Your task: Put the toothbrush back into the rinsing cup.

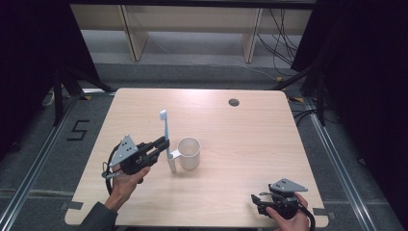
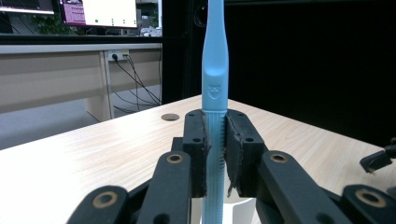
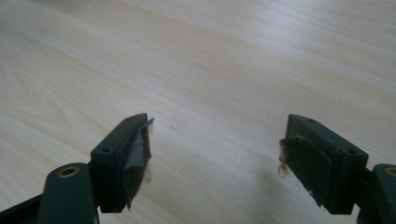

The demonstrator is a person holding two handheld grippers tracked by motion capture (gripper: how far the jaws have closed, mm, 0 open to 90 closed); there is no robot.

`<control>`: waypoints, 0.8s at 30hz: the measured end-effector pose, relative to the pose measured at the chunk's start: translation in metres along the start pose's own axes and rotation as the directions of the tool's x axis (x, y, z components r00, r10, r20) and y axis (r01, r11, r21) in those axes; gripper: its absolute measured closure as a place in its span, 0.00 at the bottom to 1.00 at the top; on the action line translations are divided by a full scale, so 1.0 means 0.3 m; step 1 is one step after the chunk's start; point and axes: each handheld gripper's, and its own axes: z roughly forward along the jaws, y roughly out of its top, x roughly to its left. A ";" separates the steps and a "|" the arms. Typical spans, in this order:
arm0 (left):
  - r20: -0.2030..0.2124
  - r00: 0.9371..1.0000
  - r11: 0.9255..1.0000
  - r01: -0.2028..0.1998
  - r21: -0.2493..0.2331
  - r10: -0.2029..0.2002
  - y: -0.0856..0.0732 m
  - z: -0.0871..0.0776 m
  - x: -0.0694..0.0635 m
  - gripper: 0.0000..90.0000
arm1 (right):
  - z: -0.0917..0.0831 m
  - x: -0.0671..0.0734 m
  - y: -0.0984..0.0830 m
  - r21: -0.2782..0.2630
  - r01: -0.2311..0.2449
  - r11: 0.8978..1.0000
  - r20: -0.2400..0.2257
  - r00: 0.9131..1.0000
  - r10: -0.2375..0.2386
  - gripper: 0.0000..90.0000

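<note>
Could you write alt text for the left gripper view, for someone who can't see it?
Two black jaws are shut on a light blue toothbrush held upright over a pale wooden table. Behind it are a round hole in the tabletop, cables and lit screens.

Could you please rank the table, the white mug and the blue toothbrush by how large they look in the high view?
Largest to smallest:
1. table
2. white mug
3. blue toothbrush: longer than the mug but much thinner, so this pair is close.

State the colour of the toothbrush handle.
Light blue toothbrush, clearest in the left gripper view, clamped upright in the left tool.
</note>
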 end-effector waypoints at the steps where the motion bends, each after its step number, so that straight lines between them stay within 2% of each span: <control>1: 0.001 1.000 1.000 0.001 0.000 -0.001 -0.003 0.000 -0.001 0.87 | 0.000 0.002 -0.001 0.006 -0.005 1.000 0.000 1.000 0.005 0.27; 6: 0.002 1.000 1.000 -0.001 -0.008 0.001 -0.019 0.000 -0.001 0.87 | 0.000 0.002 -0.001 0.007 -0.005 1.000 -0.002 1.000 0.005 0.27; 7: 0.000 1.000 1.000 -0.002 -0.011 0.002 -0.021 0.000 -0.002 0.87 | 0.002 -0.001 -0.003 0.003 0.015 1.000 0.003 1.000 -0.015 0.27; 9: 0.004 1.000 1.000 -0.005 -0.009 0.005 -0.026 0.005 -0.003 0.87 | -0.001 0.002 0.000 0.006 -0.010 1.000 0.000 1.000 0.010 0.27; 12: 0.003 1.000 1.000 0.000 -0.005 0.000 -0.035 0.009 -0.002 0.87 | 0.001 0.001 -0.002 0.006 0.004 1.000 0.002 1.000 -0.004 0.27; 13: 0.005 1.000 1.000 -0.003 -0.006 0.003 -0.039 0.011 -0.002 0.87 | -0.001 0.003 0.000 0.005 -0.008 1.000 -0.001 1.000 0.008 0.27; 20: 0.003 1.000 1.000 0.001 0.005 -0.001 -0.059 0.015 -0.001 0.87 | 0.000 0.002 0.000 0.004 -0.007 1.000 -0.001 1.000 0.007 0.27; 24: 0.020 1.000 1.000 -0.001 -0.006 0.001 -0.069 0.021 -0.002 0.87 | -0.001 0.003 0.000 0.005 -0.007 1.000 -0.001 1.000 0.007 0.27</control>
